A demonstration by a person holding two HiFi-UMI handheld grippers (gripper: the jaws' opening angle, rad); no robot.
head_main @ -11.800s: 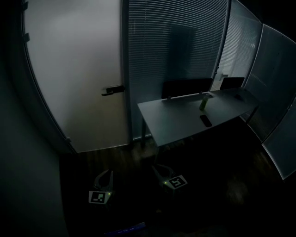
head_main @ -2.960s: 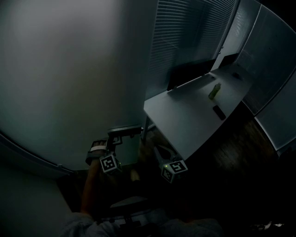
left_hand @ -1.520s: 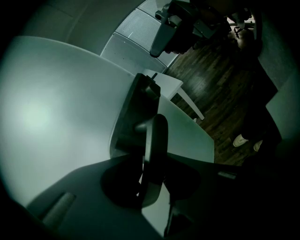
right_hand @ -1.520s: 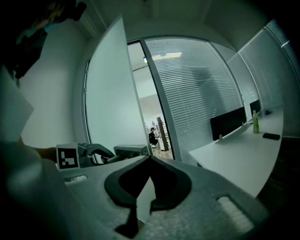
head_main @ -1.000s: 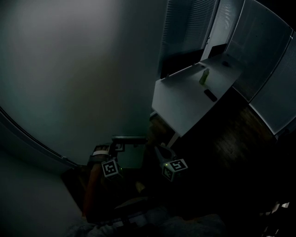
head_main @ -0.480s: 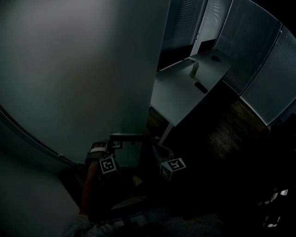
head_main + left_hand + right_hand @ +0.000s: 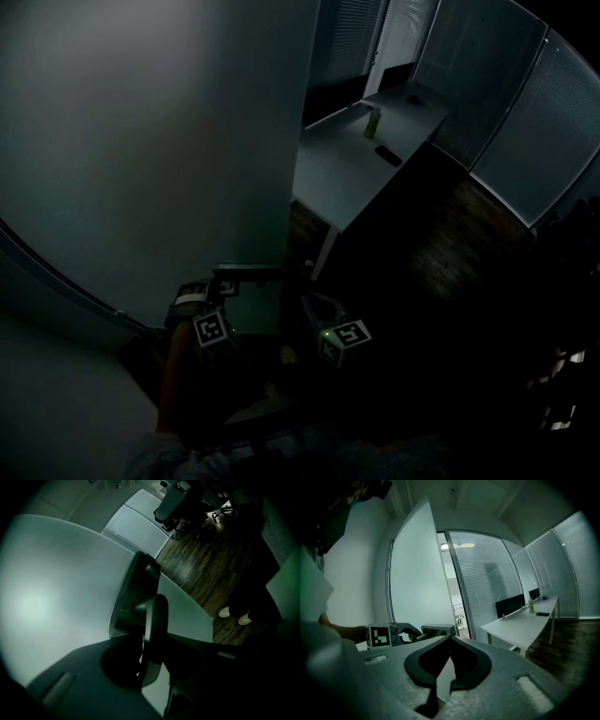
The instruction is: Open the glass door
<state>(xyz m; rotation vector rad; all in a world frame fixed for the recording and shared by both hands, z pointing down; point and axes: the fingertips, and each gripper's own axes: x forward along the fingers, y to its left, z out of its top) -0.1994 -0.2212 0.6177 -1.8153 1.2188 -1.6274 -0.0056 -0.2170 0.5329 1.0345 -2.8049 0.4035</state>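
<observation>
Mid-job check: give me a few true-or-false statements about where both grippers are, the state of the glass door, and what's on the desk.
1. The left gripper is clamped on the door handle. True.
2. The right gripper grips the handle too. False: its jaws are together on nothing, short of the door.
3. The glass door is fully closed. False: it stands ajar, with a gap between its edge and the frame.
4. A green bottle stands on the white desk. True.

Every view is dimly lit and bent at the edges; pale light is diffused through the frosted glass door (image 7: 141, 141), and corners are blackened
</observation>
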